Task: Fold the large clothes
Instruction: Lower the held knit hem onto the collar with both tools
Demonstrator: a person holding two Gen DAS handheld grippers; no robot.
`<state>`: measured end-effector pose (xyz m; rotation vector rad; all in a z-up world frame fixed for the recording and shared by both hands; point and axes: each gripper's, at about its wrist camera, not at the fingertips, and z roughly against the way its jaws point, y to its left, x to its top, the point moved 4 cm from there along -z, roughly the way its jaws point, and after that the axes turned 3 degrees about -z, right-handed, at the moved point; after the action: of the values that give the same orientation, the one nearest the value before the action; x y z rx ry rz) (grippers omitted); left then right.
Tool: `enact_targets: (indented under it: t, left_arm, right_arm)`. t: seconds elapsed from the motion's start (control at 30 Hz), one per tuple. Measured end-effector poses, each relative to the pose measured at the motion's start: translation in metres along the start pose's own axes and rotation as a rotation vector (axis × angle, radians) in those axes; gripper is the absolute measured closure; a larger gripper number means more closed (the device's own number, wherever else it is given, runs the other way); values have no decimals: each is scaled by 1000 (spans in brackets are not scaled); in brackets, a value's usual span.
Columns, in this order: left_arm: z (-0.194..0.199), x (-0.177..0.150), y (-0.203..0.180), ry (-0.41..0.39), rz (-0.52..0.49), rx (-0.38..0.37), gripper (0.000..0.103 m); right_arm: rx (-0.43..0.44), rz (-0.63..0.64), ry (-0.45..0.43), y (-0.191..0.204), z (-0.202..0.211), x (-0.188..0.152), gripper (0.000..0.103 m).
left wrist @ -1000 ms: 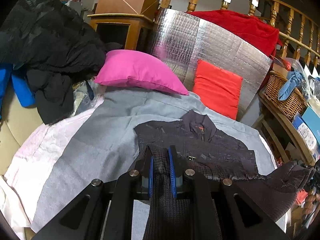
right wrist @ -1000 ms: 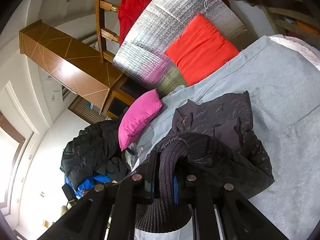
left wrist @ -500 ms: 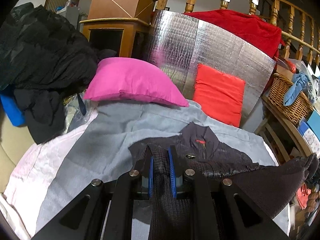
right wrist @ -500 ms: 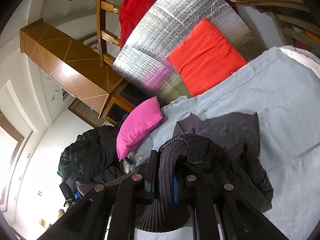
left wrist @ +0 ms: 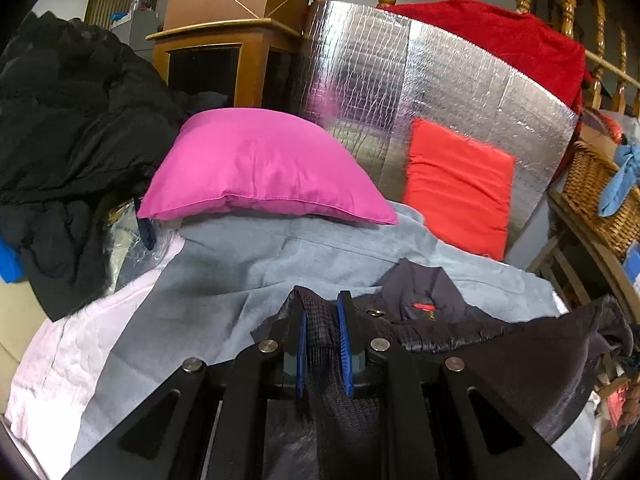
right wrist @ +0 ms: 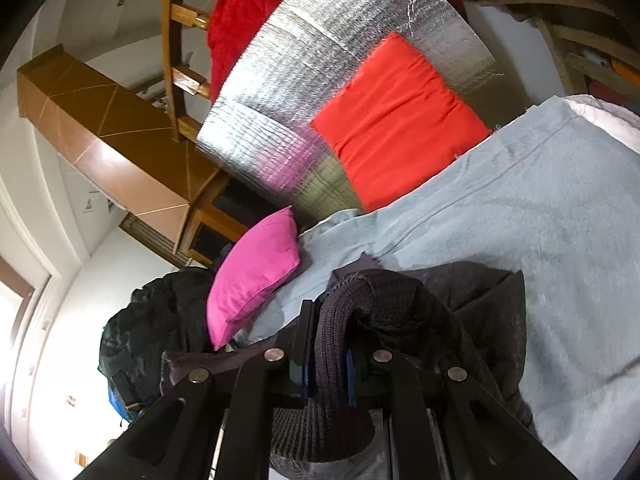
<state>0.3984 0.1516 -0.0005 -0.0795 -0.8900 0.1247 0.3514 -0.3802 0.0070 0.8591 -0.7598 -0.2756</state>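
Left gripper (left wrist: 322, 312) pinches the jacket (left wrist: 520, 360) hem; right gripper (right wrist: 326, 320) clamps its ribbed cuff above the sheet (right wrist: 560, 220).

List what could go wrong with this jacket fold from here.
1. Each gripper, left gripper and right gripper, pinches only the ribbed hem of the dark jacket; the thick knit might slip out of the jaws.
2. The lifted hem sags between them, so the fold may land crooked or bunched on the grey sheet.
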Motion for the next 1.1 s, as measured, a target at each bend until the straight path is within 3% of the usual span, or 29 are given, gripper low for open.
enact_targets:
  t: [0.3,0.53,1.1]
  left_arm:
    - [-68,-2,9,84,28,33,88]
    - [-122,-21,17,176,56,41,88]
    - [-161,-19,15,209,42,43,88]
  right_arm:
    - [-77,-9,46,-28,-61,25,91]
    - [-134,-34,87,-63,-104,25,92]
    - [-197,-80,114,-103,-143,29,92]
